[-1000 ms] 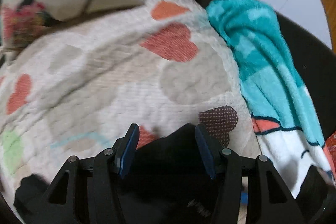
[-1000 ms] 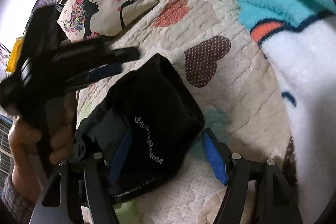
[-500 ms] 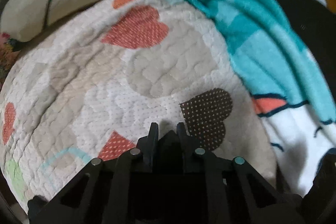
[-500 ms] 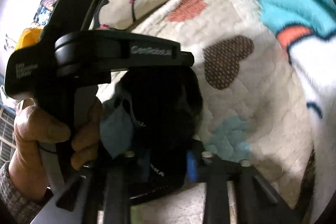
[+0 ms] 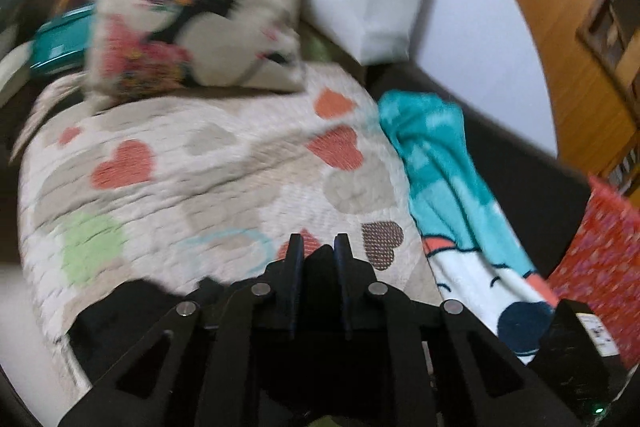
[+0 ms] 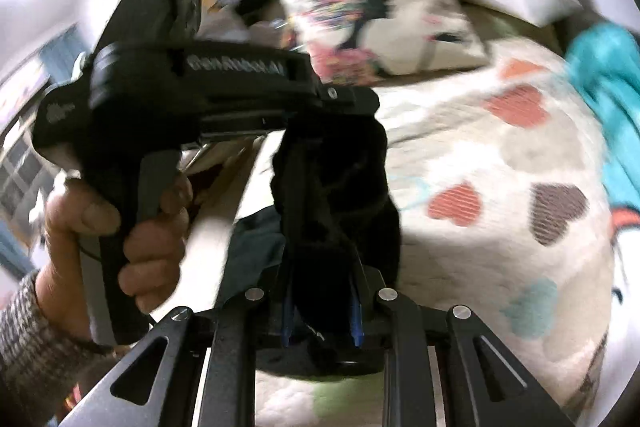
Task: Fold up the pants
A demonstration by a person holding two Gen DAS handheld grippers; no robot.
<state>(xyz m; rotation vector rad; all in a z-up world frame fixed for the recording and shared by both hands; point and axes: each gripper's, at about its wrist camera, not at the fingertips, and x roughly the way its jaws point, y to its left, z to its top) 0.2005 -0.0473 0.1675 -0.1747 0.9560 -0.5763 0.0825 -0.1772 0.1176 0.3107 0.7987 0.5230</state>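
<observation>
We have the black pants (image 6: 340, 195) bunched and lifted off the heart-print quilt (image 6: 500, 155), hanging at the centre of the right wrist frame. Our left gripper (image 5: 317, 251) is clamped on a fold of them, and our right gripper (image 6: 320, 323) is clamped on cloth lower down. Because the fabric is crumpled rather than held by an edge, we risk a lopsided fold, or a thin pinch slipping free as we spread it.

Black plastic left gripper (image 6: 316, 147) with white lettering and silver screws; right gripper (image 6: 322, 311) has blue pads; bare hand (image 6: 120, 227), grey knit sleeve (image 6: 28, 347)
</observation>
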